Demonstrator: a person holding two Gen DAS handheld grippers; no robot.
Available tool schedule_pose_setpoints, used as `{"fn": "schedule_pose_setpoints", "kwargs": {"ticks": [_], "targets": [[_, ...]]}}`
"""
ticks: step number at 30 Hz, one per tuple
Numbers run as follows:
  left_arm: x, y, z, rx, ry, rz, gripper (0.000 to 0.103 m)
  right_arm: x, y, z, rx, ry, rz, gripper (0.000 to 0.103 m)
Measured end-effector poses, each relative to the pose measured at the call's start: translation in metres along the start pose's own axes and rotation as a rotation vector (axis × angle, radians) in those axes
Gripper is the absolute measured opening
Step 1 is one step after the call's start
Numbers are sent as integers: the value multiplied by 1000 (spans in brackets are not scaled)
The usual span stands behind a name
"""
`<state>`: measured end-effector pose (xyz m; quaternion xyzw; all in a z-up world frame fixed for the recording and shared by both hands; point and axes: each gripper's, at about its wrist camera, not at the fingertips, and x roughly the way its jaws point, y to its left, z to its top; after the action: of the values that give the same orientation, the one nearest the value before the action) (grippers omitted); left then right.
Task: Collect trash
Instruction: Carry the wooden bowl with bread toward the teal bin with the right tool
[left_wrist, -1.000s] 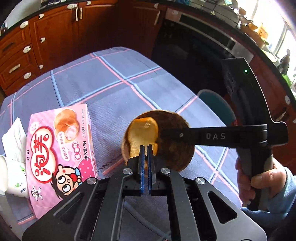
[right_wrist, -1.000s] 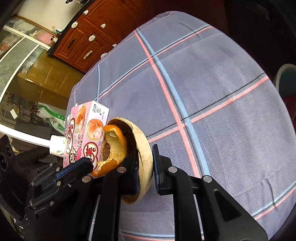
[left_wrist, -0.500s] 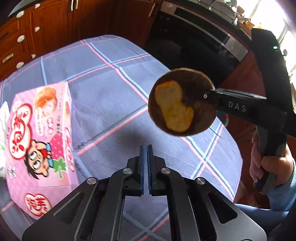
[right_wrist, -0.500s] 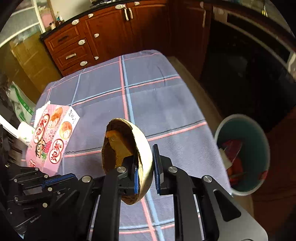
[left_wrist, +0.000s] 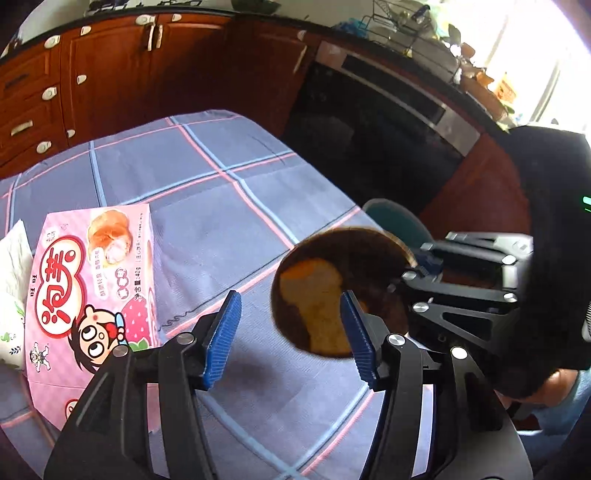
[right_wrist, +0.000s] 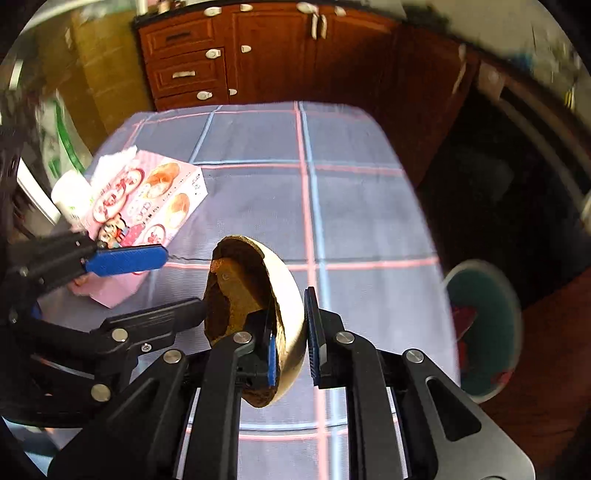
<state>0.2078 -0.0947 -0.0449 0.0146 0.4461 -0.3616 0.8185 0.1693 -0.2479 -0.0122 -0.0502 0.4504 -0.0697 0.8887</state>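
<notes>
Right tongs (right_wrist: 290, 341) grip my bowl (right_wrist: 255, 317) by its rim, peel (left_wrist: 314, 306) inside. Left tongs (left_wrist: 291, 332) have just opened, nothing between them.

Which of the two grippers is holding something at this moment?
The right gripper: its jaws clamp the rim of the brown bowl with orange peel inside. The left gripper, just opened, holds nothing.

I count one wooden bowl (right_wrist: 284, 314) with one piece of orange peel (left_wrist: 314, 306) inside it. On the checked tablecloth (left_wrist: 192, 206) to the left lies one pink snack box (left_wrist: 88, 291), with one white paper cup (right_wrist: 70, 195) and one crumpled tissue (left_wrist: 14, 258) just beside it. I see one teal bin (right_wrist: 484, 328) off to the right, and two grippers.
</notes>
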Motion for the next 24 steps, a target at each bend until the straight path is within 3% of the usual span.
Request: {"fn": "schedule_pose_setpoints", "kwargs": {"ticks": [2, 3, 4, 6, 7, 9, 11, 14, 17, 19, 20, 22, 24], "targets": [[5, 3, -7, -14, 21, -2, 60, -3, 15, 3, -101, -38, -162, 12], [8, 5, -12, -27, 35, -9, 60, -2, 16, 6, -114, -41, -198, 12], [9, 7, -18, -36, 45, -14, 60, -3, 11, 8, -85, -23, -161, 12], [13, 7, -26, -44, 61, -29, 60, -6, 3, 12, -5, 9, 53, 12], [13, 5, -28, -44, 60, -31, 60, -8, 9, 12, -45, 9, 19, 11], [13, 6, -29, -44, 60, -41, 61, -5, 21, 11, -156, -23, -172, 12], [9, 7, -31, -40, 53, -44, 62, 0, 8, 14, -60, 31, -71, 12], [5, 11, -33, -43, 50, -44, 63, 2, 1, 15, -40, 34, -98, 11], [3, 12, -35, -43, 53, -49, 64, -1, -3, 14, 5, 53, 10, 11], [3, 11, -36, -39, 57, -56, 65, -2, 10, 13, -99, 18, -153, 11], [2, 10, -36, -33, 56, -60, 65, -2, 11, 13, -100, 17, -158, 12], [1, 8, -37, -28, 53, -62, 67, -1, -7, 15, 34, 71, 57, 12], [0, 6, -38, -27, 53, -65, 68, -1, -1, 13, -44, 41, -94, 11]]}}
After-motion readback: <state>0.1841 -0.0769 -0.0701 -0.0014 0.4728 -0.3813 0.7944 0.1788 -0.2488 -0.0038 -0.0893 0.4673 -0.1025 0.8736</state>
